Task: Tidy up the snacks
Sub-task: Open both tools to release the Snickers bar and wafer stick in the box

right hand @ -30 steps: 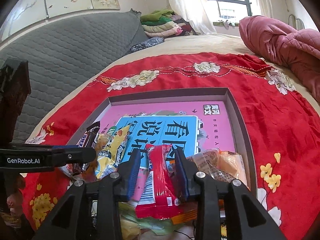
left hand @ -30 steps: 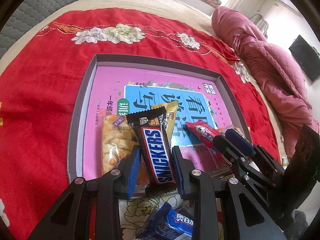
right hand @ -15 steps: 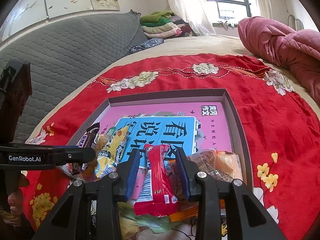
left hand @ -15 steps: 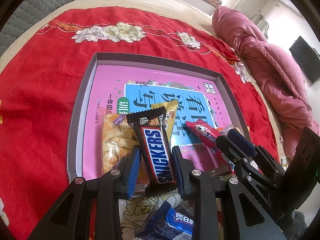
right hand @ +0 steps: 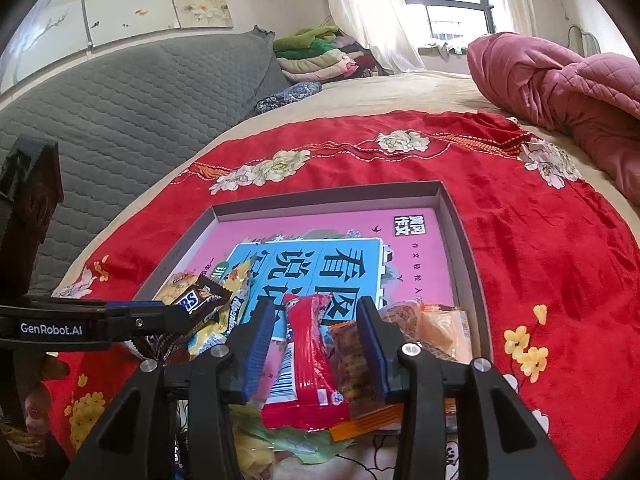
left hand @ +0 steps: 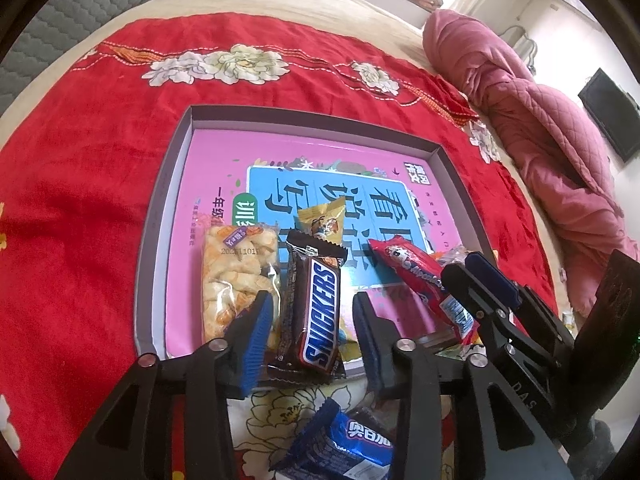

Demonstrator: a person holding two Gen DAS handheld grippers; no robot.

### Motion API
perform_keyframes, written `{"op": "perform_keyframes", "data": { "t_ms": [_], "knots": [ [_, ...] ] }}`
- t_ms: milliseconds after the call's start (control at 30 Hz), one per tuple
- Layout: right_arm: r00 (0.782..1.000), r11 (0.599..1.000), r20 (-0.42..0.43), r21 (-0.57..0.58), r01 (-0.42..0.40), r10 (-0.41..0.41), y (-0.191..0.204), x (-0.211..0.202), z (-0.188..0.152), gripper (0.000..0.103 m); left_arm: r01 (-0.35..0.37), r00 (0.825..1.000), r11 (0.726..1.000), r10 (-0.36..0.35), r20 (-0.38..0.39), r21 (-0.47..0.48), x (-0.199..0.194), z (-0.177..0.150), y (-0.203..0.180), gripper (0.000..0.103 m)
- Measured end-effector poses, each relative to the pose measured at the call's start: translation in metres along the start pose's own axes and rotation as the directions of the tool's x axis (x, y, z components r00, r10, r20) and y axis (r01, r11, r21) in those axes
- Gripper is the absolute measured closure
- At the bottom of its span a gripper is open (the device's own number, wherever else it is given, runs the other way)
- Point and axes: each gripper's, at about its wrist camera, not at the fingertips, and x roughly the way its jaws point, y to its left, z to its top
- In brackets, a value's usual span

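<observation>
The Snickers bar lies over the near rim of the tray, between the left claw pads, whose jaws have just been opening and no longer pinch it. The right claw has likewise let go of the red packet at that rim. Both are light, crinkly and slippery, best pinched across the middle

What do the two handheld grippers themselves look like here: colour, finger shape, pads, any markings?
Both are matte black plastic. The left gripper and right gripper each have two angular, triangulated fingers with silver pivot screws and ribbed blue pads. The right wrist view shows the left one's side printed "GenRobot.AI" in white. No cables or sleeves are visible.
</observation>
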Motion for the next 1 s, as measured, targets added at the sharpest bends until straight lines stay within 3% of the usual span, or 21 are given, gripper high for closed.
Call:
{"op": "perform_keyframes", "data": {
  "t_ms": [400,500,1000],
  "knots": [
    [1.000,1.000,0.020,0.011,0.012,-0.012,-0.007,-0.008,0.002,0.058,0.001,1.000,1.000,-0.001,0.020,0.008,-0.014,0.000,-0.004,0.052],
    [1.000,0.999,0.028,0.030,0.014,-0.015,-0.011,-0.011,0.004,0.049,-0.003,1.000,1.000,0.003,0.025,0.010,-0.018,0.000,-0.005,0.052],
    [0.998,0.996,0.065,0.085,0.003,-0.009,-0.023,-0.025,0.006,0.044,-0.016,0.999,1.000,0.016,0.035,0.013,-0.030,-0.007,-0.006,0.045]
  ]
}}
